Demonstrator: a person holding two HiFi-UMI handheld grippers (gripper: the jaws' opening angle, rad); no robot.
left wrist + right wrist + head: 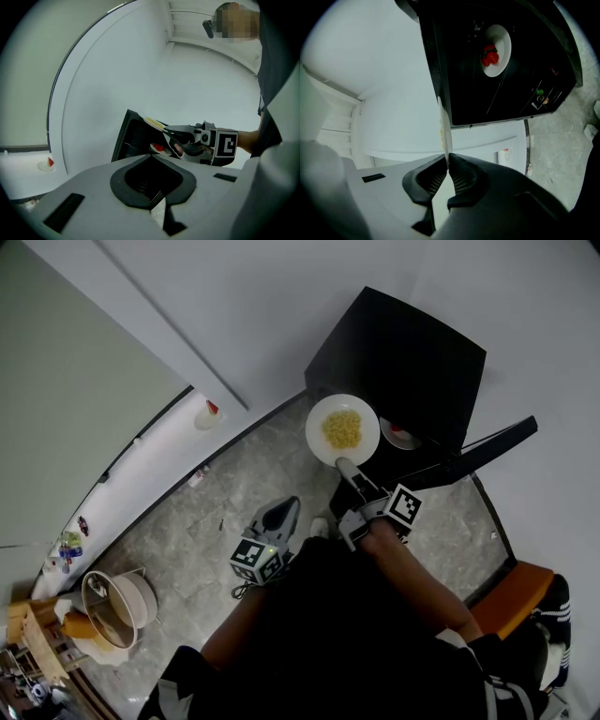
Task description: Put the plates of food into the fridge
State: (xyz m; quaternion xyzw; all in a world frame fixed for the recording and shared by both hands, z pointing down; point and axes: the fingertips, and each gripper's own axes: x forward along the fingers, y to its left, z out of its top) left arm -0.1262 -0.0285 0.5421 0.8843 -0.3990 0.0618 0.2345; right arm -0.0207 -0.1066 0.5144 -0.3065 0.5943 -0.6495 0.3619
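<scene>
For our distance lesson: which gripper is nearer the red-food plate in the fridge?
Right. The right gripper is at the fridge near the red-food plate; the left gripper hangs back.

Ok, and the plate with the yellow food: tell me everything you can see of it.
The plate is round, white and smooth, like ceramic or plastic, with a heap of yellow food in its middle. It hangs nearly level in the air, with the right gripper shut on its near rim; nothing else touches it. It sits at the open black fridge, above a smaller plate inside.
</scene>
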